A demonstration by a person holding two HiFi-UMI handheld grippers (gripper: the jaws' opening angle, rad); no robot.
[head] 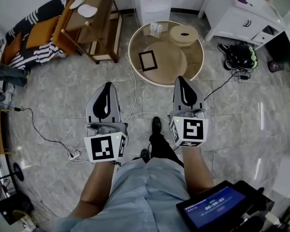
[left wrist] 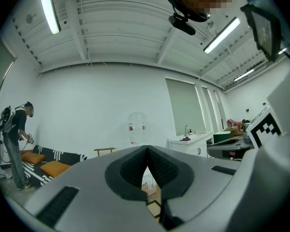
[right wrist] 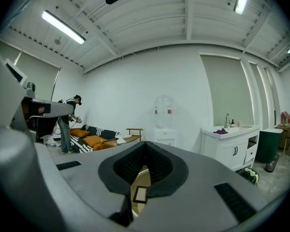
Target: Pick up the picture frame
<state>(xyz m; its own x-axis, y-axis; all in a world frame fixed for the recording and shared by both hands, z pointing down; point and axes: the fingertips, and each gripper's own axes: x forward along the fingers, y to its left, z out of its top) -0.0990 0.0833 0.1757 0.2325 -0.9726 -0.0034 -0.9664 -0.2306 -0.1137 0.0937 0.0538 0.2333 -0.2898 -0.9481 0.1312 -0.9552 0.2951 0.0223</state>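
The picture frame (head: 147, 60), small and black-edged, lies flat on a round wooden table (head: 135, 40) ahead of me on the floor. Both grippers hover over the marble floor short of the table, pointing towards it. My left gripper (head: 106, 86) is shut with nothing in it, below and left of the frame. My right gripper (head: 181, 79) is shut and empty too, just short of the table's near rim. The frame (left wrist: 154, 208) shows through the slit under the left gripper (left wrist: 147, 153), and the same frame (right wrist: 140, 194) under the right gripper (right wrist: 146, 149).
On the table also stand a round wooden ring-shaped box (head: 183, 35) and a small white box (head: 155, 29). A wooden shelf unit (head: 94, 23) and striped sofa (head: 36, 33) are left, a white cabinet (head: 241, 13) and dark bag (head: 241, 56) right. Cables (head: 48, 134) cross the floor. A person (right wrist: 67, 124) stands by the sofa.
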